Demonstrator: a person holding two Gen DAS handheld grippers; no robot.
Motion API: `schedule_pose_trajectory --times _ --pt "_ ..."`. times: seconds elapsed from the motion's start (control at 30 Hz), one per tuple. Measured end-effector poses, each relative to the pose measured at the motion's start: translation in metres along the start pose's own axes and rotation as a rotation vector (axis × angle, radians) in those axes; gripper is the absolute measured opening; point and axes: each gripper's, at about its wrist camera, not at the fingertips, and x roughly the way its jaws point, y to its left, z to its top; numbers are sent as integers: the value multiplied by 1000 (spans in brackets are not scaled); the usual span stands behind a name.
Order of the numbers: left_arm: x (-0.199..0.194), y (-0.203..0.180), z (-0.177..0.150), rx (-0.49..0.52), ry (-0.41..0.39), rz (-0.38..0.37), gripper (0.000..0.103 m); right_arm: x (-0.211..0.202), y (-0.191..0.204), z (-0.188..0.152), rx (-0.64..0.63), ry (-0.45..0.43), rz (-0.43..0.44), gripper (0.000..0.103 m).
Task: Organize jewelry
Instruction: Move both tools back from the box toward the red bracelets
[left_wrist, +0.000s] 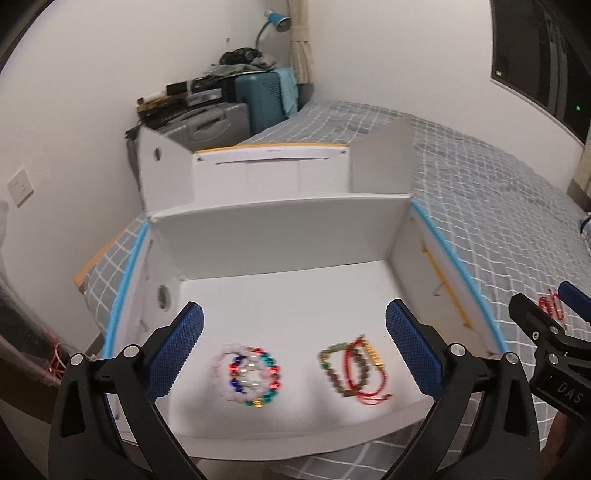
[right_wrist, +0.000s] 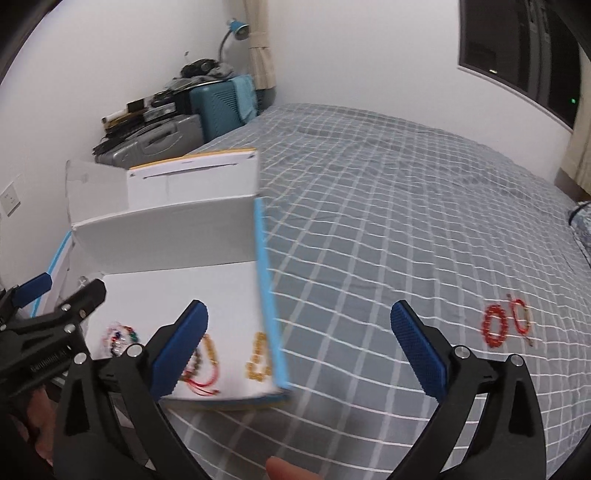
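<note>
Both tongs, left (left_wrist: 294, 350) and right (right_wrist: 300, 350), gape wide, holding nothing.
We see bracelets (left_wrist: 245, 373) in the white box (left_wrist: 280, 229); red bracelets (right_wrist: 506, 325) lie on the checked bed (right_wrist: 388, 192).

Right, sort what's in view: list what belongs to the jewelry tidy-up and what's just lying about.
Part of the job:
- white box
- colourful bead bracelets in the box
- red-cord and brown-bead bracelets in the box
- two red bracelets on the bedspread, outside the box
- left tongs and right tongs, both open and empty

Just lying about:
- teal suitcase
- grey suitcase
- blue lamp
</note>
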Motion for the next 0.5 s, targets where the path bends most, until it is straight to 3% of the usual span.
schedule_pose_trajectory --times 0.5 --pt "-11 -154 4 150 -33 -176 97 -20 -155 -12 137 -26 -146 95"
